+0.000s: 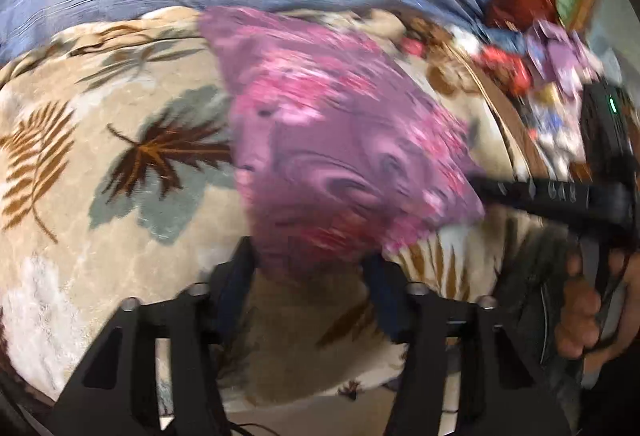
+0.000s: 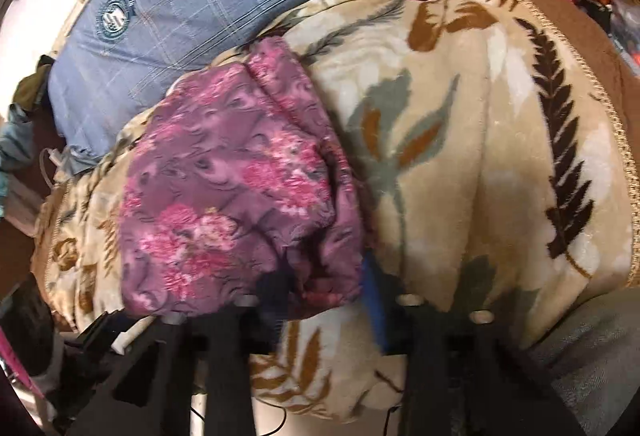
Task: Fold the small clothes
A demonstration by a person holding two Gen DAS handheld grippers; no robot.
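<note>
A small purple garment with pink flowers [image 1: 336, 140] lies on a beige leaf-patterned blanket [image 1: 120, 156]. In the left wrist view my left gripper [image 1: 312, 268] has its jaws apart, with the garment's near edge hanging between the fingers. My right gripper [image 1: 484, 192] shows at the right, its fingers at the garment's right corner. In the right wrist view the garment [image 2: 240, 188] is bunched at centre left and my right gripper [image 2: 324, 292] has jaws apart, with the garment's lower edge lying between the fingers. The left wrist view is blurred.
A blue checked pillow [image 2: 180, 8] lies behind the garment on the blanket [image 2: 480, 116]. A heap of red and purple clothes [image 1: 532, 48] sits at the far right. The blanket's brown trimmed edge [image 2: 624, 140] runs down the right. A hand [image 1: 584, 308] holds the right gripper.
</note>
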